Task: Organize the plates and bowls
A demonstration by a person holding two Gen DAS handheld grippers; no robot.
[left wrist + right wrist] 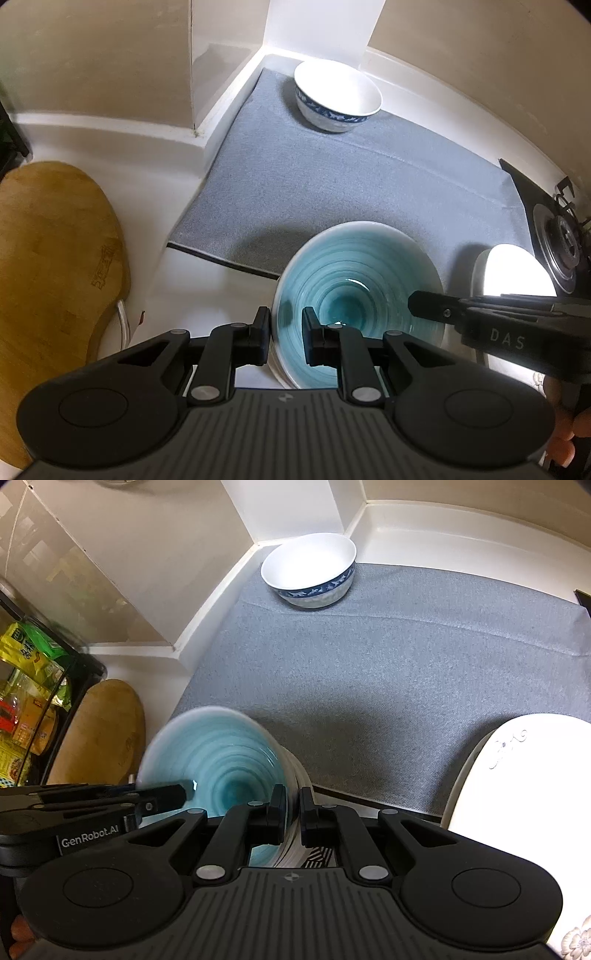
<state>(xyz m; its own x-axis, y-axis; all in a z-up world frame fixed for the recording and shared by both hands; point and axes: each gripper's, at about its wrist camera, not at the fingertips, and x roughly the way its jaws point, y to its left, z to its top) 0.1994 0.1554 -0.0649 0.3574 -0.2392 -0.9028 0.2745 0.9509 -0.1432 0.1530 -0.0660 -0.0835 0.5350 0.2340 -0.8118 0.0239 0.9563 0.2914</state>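
Soft, dim light. Bright glare on the far white wall (321,26). Blurry teal bowl (218,760). Edges bent round, dark corners.

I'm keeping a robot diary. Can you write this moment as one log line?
teal bowl: held at both rims | left gripper: shut on rim | right gripper: shut on rim | white bowl: on mat

a home kitchen: a white counter (221,295) with a grey mat (332,177), a gas burner (561,251) at three o'clock, a wooden cutting board (55,258) at nine o'clock, and packaged groceries (26,686) on a rack.
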